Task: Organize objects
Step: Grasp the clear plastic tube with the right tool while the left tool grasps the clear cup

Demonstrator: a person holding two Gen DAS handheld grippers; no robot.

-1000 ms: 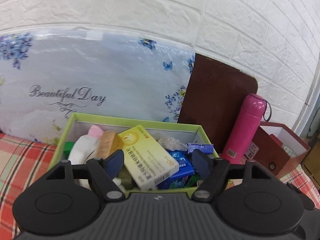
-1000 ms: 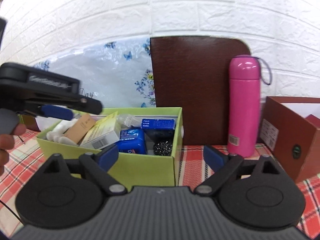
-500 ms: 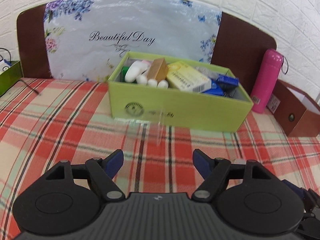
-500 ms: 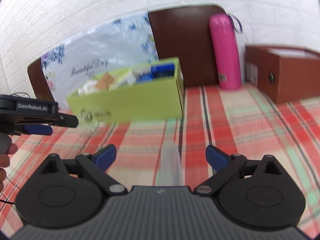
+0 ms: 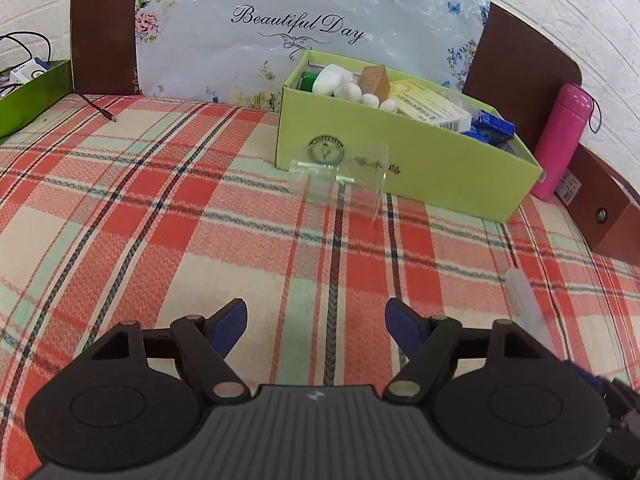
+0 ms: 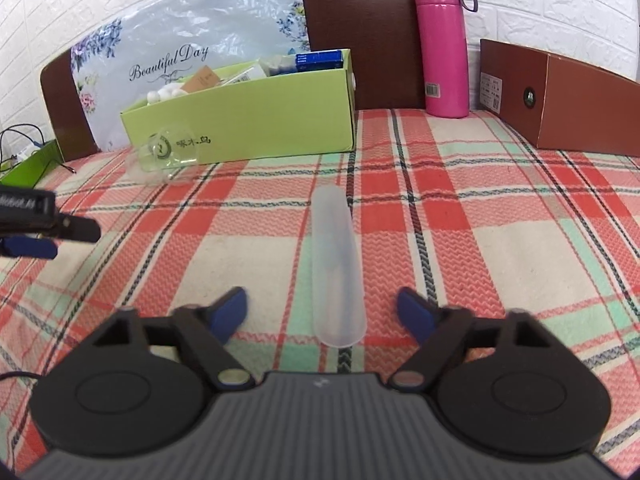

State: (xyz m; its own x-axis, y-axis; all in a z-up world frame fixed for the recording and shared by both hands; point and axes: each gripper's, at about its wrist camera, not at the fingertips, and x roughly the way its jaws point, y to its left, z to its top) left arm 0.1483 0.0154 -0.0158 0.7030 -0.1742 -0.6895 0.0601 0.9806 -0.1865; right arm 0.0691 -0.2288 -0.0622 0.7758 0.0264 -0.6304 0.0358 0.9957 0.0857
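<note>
A translucent plastic tube (image 6: 338,268) lies on the plaid cloth, pointing away between my right gripper's open fingers (image 6: 322,312); it also shows in the left wrist view (image 5: 526,300). A clear plastic cup (image 5: 340,176) lies on its side against the front of a green box (image 5: 420,160) filled with cotton balls, medicine packs and small boxes; the cup (image 6: 162,158) and the box (image 6: 260,120) also show in the right wrist view. My left gripper (image 5: 316,326) is open and empty above bare cloth, well short of the cup.
A pink flask (image 6: 444,44) stands right of the green box, by a brown carton (image 6: 568,96). A brown board and a floral plastic sheet (image 5: 304,24) lean on the brick wall. Another green box with cables (image 5: 28,92) sits far left.
Both grippers pulled back from over the green box and dropped low over the cloth. The tube now lies between the right gripper's fingers. The cup came into view.
</note>
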